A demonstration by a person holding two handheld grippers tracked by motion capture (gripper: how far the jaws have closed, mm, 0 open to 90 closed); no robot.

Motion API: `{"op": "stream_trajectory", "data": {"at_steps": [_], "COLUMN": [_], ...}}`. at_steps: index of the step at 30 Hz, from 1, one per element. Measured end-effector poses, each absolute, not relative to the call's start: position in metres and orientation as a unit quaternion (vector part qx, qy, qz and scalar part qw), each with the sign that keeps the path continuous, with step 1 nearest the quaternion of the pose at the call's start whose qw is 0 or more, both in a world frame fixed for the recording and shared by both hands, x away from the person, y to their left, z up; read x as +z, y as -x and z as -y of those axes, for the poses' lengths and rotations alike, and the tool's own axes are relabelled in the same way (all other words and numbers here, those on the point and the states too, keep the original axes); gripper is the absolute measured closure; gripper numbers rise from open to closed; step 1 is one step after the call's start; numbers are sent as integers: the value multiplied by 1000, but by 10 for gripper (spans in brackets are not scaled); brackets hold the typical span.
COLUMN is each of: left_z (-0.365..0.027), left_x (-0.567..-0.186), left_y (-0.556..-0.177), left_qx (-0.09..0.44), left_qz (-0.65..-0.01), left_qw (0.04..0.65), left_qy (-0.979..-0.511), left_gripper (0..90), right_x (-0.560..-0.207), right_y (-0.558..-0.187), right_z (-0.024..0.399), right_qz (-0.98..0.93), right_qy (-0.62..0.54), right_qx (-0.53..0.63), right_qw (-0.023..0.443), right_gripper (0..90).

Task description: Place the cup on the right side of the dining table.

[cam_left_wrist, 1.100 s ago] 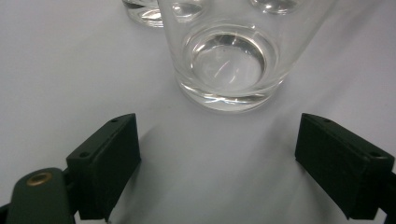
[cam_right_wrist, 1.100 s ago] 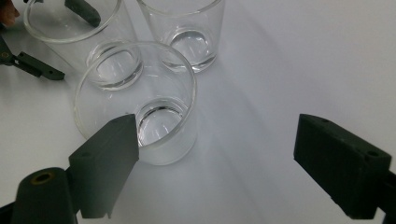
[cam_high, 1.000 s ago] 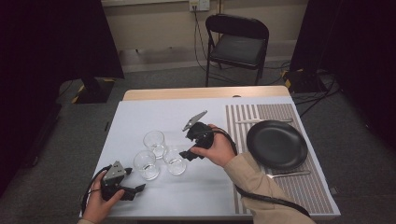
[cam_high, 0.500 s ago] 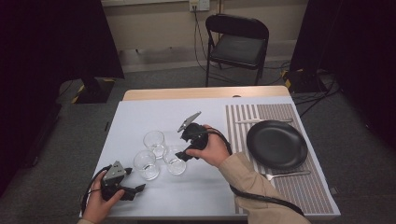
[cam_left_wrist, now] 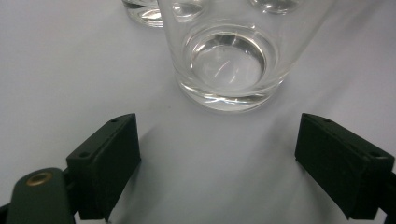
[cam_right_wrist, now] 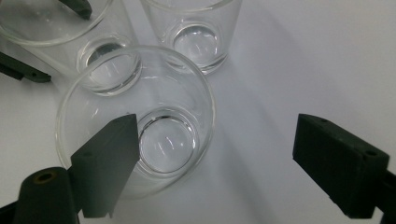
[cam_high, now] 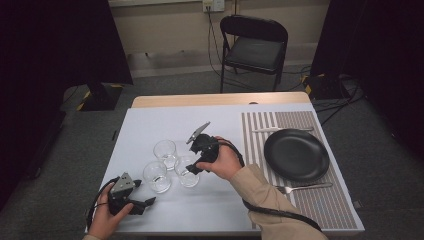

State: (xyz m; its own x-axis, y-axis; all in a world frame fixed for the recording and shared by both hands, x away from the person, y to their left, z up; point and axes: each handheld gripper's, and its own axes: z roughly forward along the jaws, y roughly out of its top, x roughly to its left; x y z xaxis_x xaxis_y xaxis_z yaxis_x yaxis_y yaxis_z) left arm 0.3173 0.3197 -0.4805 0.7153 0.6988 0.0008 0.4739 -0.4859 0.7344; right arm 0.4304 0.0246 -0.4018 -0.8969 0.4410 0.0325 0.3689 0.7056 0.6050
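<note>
Three clear empty glasses stand close together on the white table: a far glass point(cam_high: 165, 150), a front-left glass point(cam_high: 156, 176) and a front-right glass point(cam_high: 187, 172). My right gripper point(cam_high: 191, 167), held in a hand, tips down over the front-right glass. In the right gripper view it point(cam_right_wrist: 217, 121) is open; its left jaw overlaps the mouth of that glass point(cam_right_wrist: 159, 116) and the right jaw stands off over bare table. My left gripper point(cam_high: 142, 192) rests low near the front edge. It point(cam_left_wrist: 217, 123) is open, with the front-left glass point(cam_left_wrist: 229, 60) just ahead and apart from the jaws.
A striped placemat point(cam_high: 255, 160) on the right bears a black plate point(cam_high: 296, 154), with a knife point(cam_high: 280, 129) behind it and a fork point(cam_high: 305, 187) in front. A black folding chair point(cam_high: 255, 47) stands beyond the table's far edge.
My right gripper has moved left and down, closing in over the front-right glass. The left gripper and the three glasses have stayed put.
</note>
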Motion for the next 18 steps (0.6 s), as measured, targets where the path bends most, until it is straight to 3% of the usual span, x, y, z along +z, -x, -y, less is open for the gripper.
{"op": "stream_trajectory", "data": {"at_steps": [11, 12, 13, 14, 18], "left_z": [-320, -320, -320, -320, -320], "left_x": [-481, -481, -481, -481, -481], "left_y": [-317, -317, -317, -317, -317], "left_qx": [152, 152, 152, 152, 152], "left_qz": [-346, -346, -346, -345, -345], "left_qw": [371, 371, 371, 371, 371], "left_qy": [-848, -848, -848, -849, -849], "left_gripper": [131, 131, 131, 131, 131], "right_x": [-406, -407, -407, -408, -414], "right_y": [-430, -430, -430, -429, -426], "right_z": [-25, -26, -26, -26, -25], "right_qz": [-924, -926, -926, -929, -937], "right_qy": [-215, -215, -215, -210, -205], "right_qx": [311, 306, 306, 302, 280], "right_qw": [55, 48, 48, 39, 41], "right_gripper": [242, 322, 322, 394, 461]}}
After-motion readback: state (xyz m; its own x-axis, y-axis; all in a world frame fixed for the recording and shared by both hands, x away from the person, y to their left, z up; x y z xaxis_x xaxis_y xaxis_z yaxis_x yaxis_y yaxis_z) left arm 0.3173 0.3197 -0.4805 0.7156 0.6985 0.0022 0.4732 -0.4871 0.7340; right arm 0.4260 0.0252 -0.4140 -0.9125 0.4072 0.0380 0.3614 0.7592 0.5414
